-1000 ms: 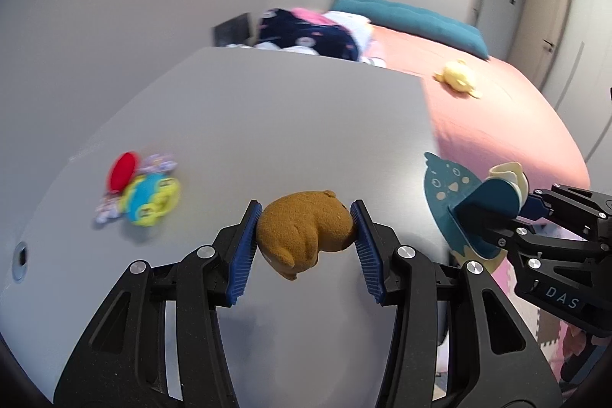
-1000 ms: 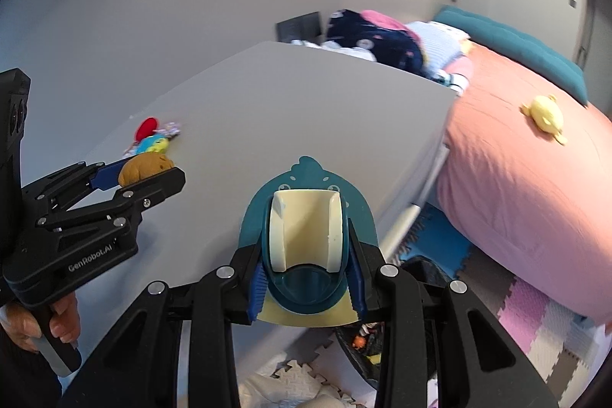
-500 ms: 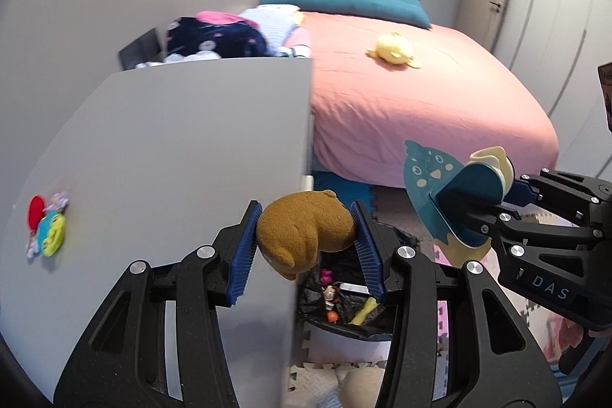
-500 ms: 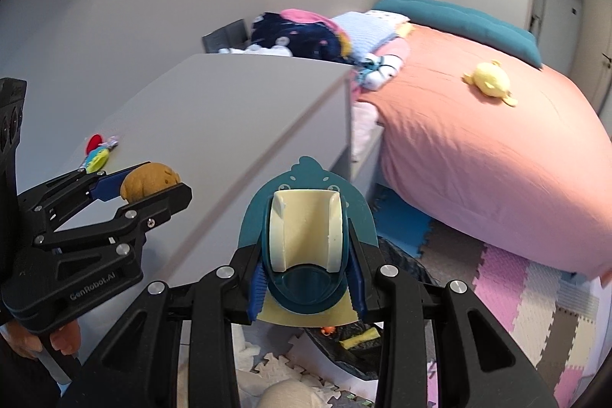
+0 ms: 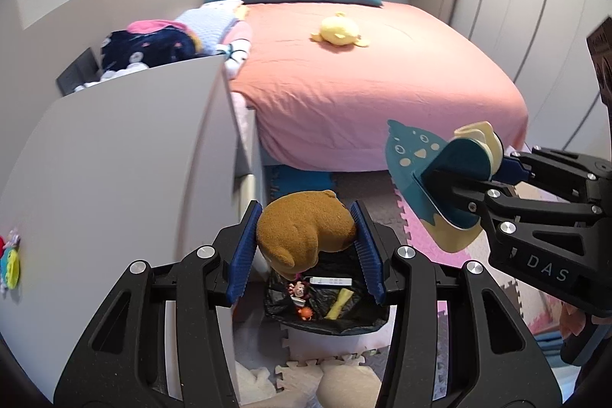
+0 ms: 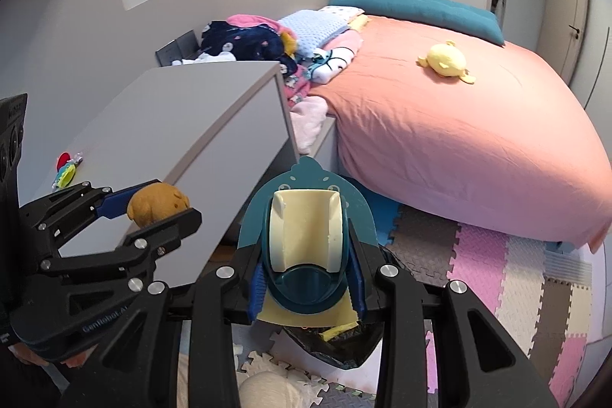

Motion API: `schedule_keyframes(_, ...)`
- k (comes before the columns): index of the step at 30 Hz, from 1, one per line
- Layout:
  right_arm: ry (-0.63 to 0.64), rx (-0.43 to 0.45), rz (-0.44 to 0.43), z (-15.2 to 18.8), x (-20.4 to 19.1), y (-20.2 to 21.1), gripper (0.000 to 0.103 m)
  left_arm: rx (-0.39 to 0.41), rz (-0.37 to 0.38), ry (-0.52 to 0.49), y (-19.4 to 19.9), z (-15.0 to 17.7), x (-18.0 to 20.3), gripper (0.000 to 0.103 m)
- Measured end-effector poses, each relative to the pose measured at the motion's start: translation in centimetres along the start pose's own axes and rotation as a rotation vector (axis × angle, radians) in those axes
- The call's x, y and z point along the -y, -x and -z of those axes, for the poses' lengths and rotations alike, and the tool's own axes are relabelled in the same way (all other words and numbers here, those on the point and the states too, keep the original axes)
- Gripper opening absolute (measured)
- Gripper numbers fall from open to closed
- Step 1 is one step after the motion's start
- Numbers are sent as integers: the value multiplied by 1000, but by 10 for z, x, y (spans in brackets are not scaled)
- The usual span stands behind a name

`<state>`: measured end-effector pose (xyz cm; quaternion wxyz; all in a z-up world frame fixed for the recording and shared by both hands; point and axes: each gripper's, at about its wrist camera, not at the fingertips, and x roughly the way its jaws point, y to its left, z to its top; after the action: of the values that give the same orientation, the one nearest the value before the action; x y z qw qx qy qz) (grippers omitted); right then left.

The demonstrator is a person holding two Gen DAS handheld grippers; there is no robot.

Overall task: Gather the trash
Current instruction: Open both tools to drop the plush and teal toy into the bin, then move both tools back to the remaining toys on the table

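Note:
My left gripper [image 5: 304, 247] is shut on a brown plush toy [image 5: 302, 234], held above a black-lined trash bin [image 5: 344, 322] on the floor; the bin holds several small items. The same toy shows in the right wrist view [image 6: 157, 203]. My right gripper [image 6: 306, 278] is shut on a teal and cream bird-shaped holder [image 6: 306, 236], also seen in the left wrist view [image 5: 432, 178], to the right of the bin. The bin's black liner [image 6: 336, 347] shows just below the right gripper.
A grey tabletop [image 5: 114, 155] is at the left with a colourful toy [image 5: 9, 262] near its edge. A bed with a pink cover [image 5: 363, 75] and a yellow plush [image 5: 338, 31] lies ahead. Foam puzzle mats [image 6: 516, 278] cover the floor.
Both grippers have swung right, off the tabletop and out over the floor. The trash bin has come into view under the left gripper. Both grips are unchanged.

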<state>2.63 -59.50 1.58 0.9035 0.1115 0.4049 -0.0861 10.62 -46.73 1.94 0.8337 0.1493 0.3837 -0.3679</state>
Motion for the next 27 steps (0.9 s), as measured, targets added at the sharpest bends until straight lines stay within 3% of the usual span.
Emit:
schedule_keyframes(2,-24,-21,-11,0,7,-4,41,-25,16,-13,-6,0,5,50)
schedule_keyframes(3,-45,-22,-2,1,12,-5,51,-52,23,-19,-10,-1,6,71)
schedule_keyframes(4,-57,-16,15,1,16,-5,73,-72,-3,-19,-14,0,5,92)
schedule_keyframes(5,-70,-2,47,1,20,-5,78,-59,-34,-15,-13,1,4,97)
schedule_keyframes(17,-81,-12,44,0,21,-14,79,-57,-70,27,-13,7,-19,97)
schedule_keyframes(27,-40,-23,20,-7,-8,-25,79,-58,-84,72,-6,16,-40,97)
